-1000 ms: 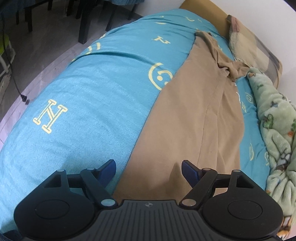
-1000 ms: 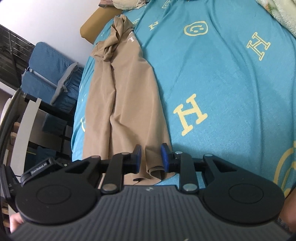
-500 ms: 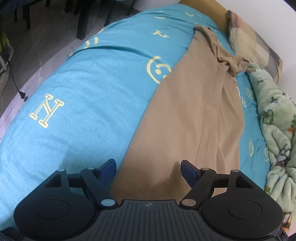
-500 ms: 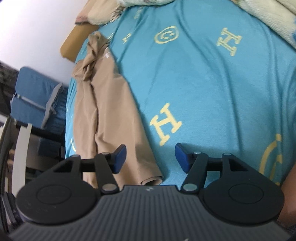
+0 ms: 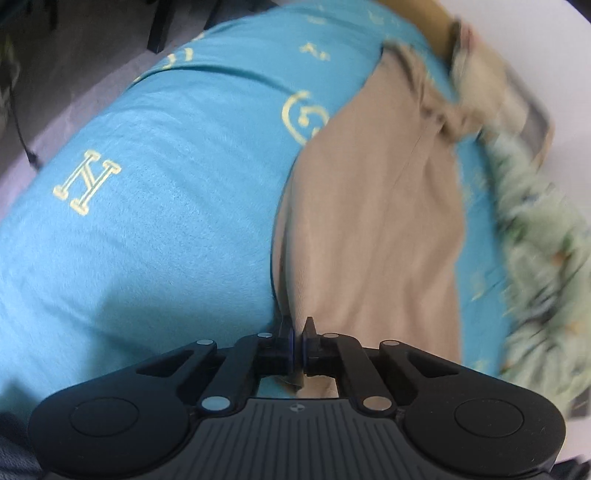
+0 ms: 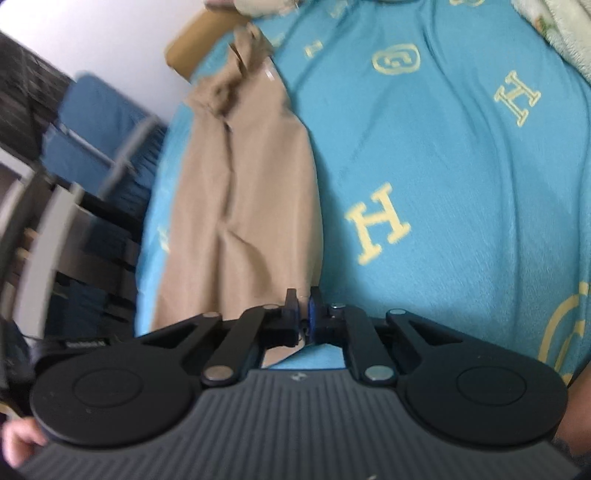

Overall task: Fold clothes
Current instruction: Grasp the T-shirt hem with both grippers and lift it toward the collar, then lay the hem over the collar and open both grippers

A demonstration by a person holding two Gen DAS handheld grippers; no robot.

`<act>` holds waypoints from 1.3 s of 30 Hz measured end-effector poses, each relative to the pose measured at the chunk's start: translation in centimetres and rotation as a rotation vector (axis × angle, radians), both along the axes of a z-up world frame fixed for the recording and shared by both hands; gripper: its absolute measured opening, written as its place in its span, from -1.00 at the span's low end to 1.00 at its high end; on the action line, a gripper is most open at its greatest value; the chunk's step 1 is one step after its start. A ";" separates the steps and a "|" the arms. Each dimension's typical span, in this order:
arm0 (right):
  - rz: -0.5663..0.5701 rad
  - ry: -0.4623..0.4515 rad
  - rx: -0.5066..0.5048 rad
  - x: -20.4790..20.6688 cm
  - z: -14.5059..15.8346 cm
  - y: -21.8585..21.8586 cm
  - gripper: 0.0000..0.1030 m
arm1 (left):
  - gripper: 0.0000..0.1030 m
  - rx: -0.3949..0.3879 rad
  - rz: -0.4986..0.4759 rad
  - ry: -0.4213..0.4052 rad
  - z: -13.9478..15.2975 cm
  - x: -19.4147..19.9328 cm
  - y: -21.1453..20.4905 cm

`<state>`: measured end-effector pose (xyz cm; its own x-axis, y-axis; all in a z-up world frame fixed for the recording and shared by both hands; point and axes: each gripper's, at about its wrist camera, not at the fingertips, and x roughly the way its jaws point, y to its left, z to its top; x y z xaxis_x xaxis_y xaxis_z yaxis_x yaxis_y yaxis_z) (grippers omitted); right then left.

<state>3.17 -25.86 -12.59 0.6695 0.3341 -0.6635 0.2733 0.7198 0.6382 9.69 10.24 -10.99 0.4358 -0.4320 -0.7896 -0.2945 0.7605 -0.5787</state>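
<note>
A pair of tan trousers [image 5: 373, 221] lies lengthwise on a bed with a teal sheet [image 5: 155, 229]. It also shows in the right wrist view [image 6: 243, 206], its far end bunched up. My left gripper [image 5: 297, 326] is shut on the near left edge of the trousers' hem. My right gripper [image 6: 303, 301] is shut on the near right edge of the hem. Both views are blurred by motion.
A green patterned blanket [image 5: 535, 251] lies bunched on the far side of the bed, with a pillow [image 5: 491, 85] at the head. A blue folding chair [image 6: 99, 122] and shelving stand beside the bed. Dark chair legs [image 5: 162, 26] stand on the floor.
Both grippers were open half a second ago and have now closed on the trousers' near hem. The right one had opened from an earlier grip before closing again. Both cameras shifted.
</note>
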 end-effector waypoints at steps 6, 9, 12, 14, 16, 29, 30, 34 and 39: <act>-0.028 -0.150 0.062 -2.6 5.2 -1.5 -0.86 | -0.94 -0.177 0.067 -0.153 6.3 -3.5 1.5; -0.024 -0.229 0.057 -4.4 8.5 -2.3 -0.86 | -0.94 -0.208 0.076 -0.216 9.6 -5.5 1.8; -0.034 -0.270 0.059 -6.7 10.4 -2.8 -0.86 | -0.94 -0.241 0.083 -0.254 11.8 -7.6 1.9; -0.041 -0.291 0.063 -8.4 11.5 -3.1 -0.86 | -0.94 -0.264 0.081 -0.267 12.7 -9.8 2.0; -0.049 -0.311 0.068 -10.1 12.4 -3.5 -0.86 | -0.94 -0.287 0.078 -0.267 12.8 -11.8 2.3; -0.091 -0.275 0.080 -11.0 11.4 -4.4 -0.86 | -0.94 -0.183 0.013 -0.253 12.2 -10.3 1.8; -0.093 -0.275 0.071 -10.0 11.4 -4.5 -0.86 | -0.94 -0.165 0.004 -0.260 12.3 -9.2 1.5; -0.095 -0.281 0.043 -5.4 11.4 -4.9 -0.86 | -0.94 -0.087 -0.016 -0.318 12.9 -4.2 -0.6; -0.075 -0.312 -0.076 0.9 10.8 -5.0 -0.86 | -0.94 0.056 -0.033 -0.428 12.9 1.6 -3.9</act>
<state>4.09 -30.91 -1.78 0.8654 0.2332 -0.4436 0.1271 0.7540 0.6444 11.26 6.37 1.91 0.7159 -0.4128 -0.5631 -0.0118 0.7992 -0.6010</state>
